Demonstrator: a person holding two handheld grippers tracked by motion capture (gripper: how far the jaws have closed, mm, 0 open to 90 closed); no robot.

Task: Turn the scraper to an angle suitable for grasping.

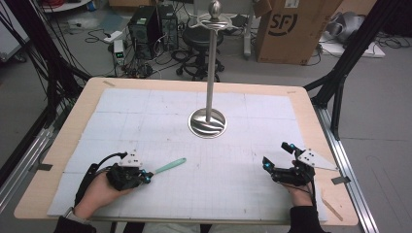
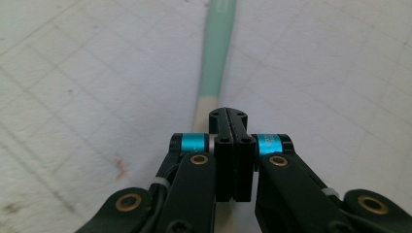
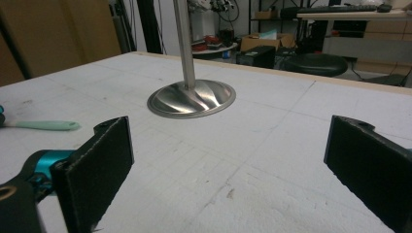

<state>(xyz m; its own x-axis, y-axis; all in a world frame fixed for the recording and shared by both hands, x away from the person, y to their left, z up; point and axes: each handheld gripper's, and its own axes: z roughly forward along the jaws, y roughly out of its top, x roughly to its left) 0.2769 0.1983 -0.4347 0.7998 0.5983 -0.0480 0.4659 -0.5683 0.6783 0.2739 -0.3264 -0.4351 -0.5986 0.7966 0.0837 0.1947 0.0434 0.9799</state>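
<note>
- Metal stand (image 1: 208,122) with its round dished base sits on the white gridded mat (image 1: 145,111), pole rising straight up.
- Behind the stand, on the floor, a black stool (image 1: 201,41).
- Left of the stool, two black computer towers (image 1: 151,24).
- Right of the stand, farther back, a big cardboard box (image 1: 291,29).
- Wooden table (image 1: 316,121) edge frames the mat around the stand.

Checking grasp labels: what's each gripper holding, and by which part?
Left gripper is shut on the mint-green tool, at its pale near end. Right gripper is open, holding nothing.
</note>
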